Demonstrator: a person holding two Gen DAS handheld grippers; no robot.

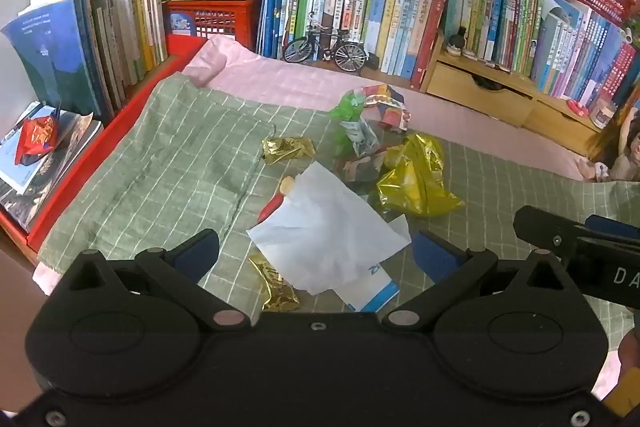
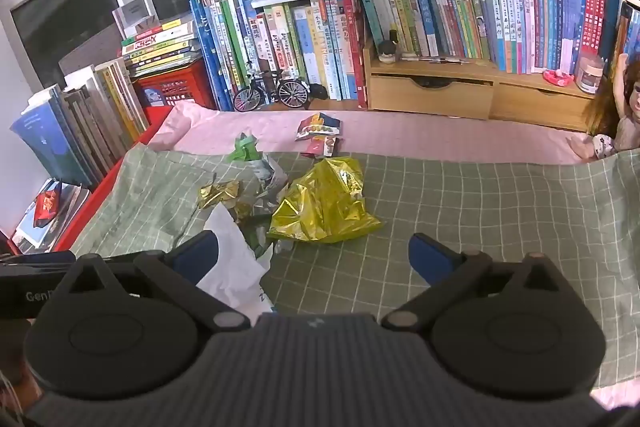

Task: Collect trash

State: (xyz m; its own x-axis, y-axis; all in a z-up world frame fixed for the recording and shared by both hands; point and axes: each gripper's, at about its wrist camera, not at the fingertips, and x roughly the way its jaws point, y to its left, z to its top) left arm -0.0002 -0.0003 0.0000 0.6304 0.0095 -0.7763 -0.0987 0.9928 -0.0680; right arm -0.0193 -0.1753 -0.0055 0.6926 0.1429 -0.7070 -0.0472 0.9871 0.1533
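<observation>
Trash lies scattered on a green checked cloth (image 1: 160,163). A white paper wrapper (image 1: 324,239) lies between the spread fingers of my left gripper (image 1: 316,255), which is open and hovers above it. Around it are a small gold foil wrapper (image 1: 287,147), another gold scrap (image 1: 276,283), a large yellow foil bag (image 1: 412,179), a green wrapper (image 1: 352,119) and a colourful snack packet (image 1: 390,107). My right gripper (image 2: 314,253) is open over bare cloth, just in front of the yellow foil bag (image 2: 324,207). The white wrapper (image 2: 232,259) lies by its left finger.
Rows of books (image 2: 440,15) and a wooden drawer shelf (image 2: 432,95) line the back. A toy bicycle (image 2: 272,91) stands before them, a red crate (image 1: 212,19) at back left, a doll (image 2: 616,115) at right. A red packet (image 1: 36,139) lies on books, left.
</observation>
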